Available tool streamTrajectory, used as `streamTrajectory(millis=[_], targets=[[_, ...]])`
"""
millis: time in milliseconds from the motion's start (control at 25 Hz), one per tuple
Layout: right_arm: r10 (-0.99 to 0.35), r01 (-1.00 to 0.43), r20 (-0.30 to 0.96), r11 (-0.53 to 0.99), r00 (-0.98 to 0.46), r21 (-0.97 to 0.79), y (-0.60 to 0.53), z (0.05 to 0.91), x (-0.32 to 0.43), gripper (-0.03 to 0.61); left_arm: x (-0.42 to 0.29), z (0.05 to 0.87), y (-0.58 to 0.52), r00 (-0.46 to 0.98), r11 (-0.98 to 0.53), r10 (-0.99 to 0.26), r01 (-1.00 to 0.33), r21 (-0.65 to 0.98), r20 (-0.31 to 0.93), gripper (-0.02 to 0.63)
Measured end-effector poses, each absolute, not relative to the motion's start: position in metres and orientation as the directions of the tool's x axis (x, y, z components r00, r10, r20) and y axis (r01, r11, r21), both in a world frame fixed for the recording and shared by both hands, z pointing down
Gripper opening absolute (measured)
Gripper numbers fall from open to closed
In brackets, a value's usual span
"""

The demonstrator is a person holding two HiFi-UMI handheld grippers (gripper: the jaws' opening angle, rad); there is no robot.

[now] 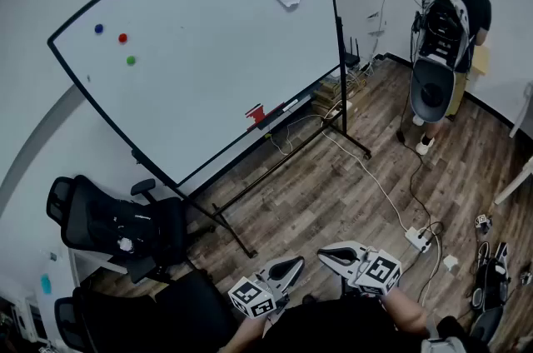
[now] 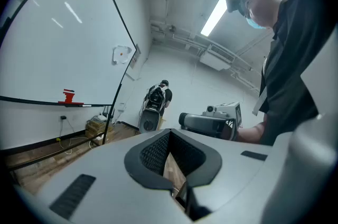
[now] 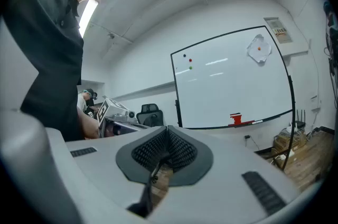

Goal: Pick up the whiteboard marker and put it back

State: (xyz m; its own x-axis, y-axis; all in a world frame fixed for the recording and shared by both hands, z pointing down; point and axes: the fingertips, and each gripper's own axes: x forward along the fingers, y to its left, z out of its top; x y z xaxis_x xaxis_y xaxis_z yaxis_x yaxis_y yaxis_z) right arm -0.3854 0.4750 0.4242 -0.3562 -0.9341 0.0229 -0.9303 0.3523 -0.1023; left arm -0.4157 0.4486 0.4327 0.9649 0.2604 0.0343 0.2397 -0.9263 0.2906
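Clenched on nothing: fingers (image 2: 153, 153) of left gripper (image 1: 296, 262) and right gripper (image 1: 325, 253). Resting in whiteboard tray (image 1: 275, 120): red eraser (image 1: 256, 113), whiteboard marker (image 1: 290, 104) beside it.

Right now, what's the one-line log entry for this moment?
stage: before pickup | left gripper: shut, empty | right gripper: shut, empty | marker: on whiteboard ledge, untouched

The left hand-held gripper (image 1: 293, 264) and right hand-held gripper (image 1: 326, 253) are held level, side by side, jaws closed, empty.
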Motion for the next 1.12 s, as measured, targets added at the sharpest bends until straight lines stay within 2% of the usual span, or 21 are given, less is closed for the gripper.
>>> streamTrajectory(millis=[80, 240, 320, 680, 840, 1120], targets=[[-0.936, -0.934, 0.037, 0.345, -0.349, -0.098, 0.479, 0.427, -0.375, 0.020, -0.408, 0.433, 0.451, 0.968, -0.923, 0.250, 0.231, 0.307, 0.026, 0.012], [-0.935, -0.934, 0.055, 0.344, -0.350, -0.093, 0.492, 0.433, -0.363, 0.020, -0.387, 0.442, 0.463, 0.967, -0.950, 0.226, 0.193, 0.246, 0.115, 0.012], [-0.931, -0.929, 0.052, 0.356, -0.362, -0.102, 0.498, 0.440, -0.358, 0.020, -0.381, 0.444, 0.470, 0.965, -0.951, 0.231, 0.198, 0.236, 0.121, 0.012], [-0.908, -0.923, 0.170, 0.369, -0.384, -0.114, 0.482, 0.469, -0.336, 0.021, -0.374, 0.473, 0.451, 0.966, -0.935, 0.198, 0.136, 0.328, 0.166, 0.012], [-0.907, -0.930, 0.204, 0.358, -0.367, -0.082, 0.445, 0.471, -0.319, 0.021, -0.355, 0.484, 0.409, 0.964, -0.926, 0.201, 0.129, 0.355, 0.174, 0.012], [-0.918, -0.961, 0.283, 0.274, -0.276, -0.049, 0.354, 0.462, -0.260, 0.021, -0.292, 0.462, 0.294, 0.970, -0.930, 0.226, 0.188, 0.317, 0.090, 0.012]])
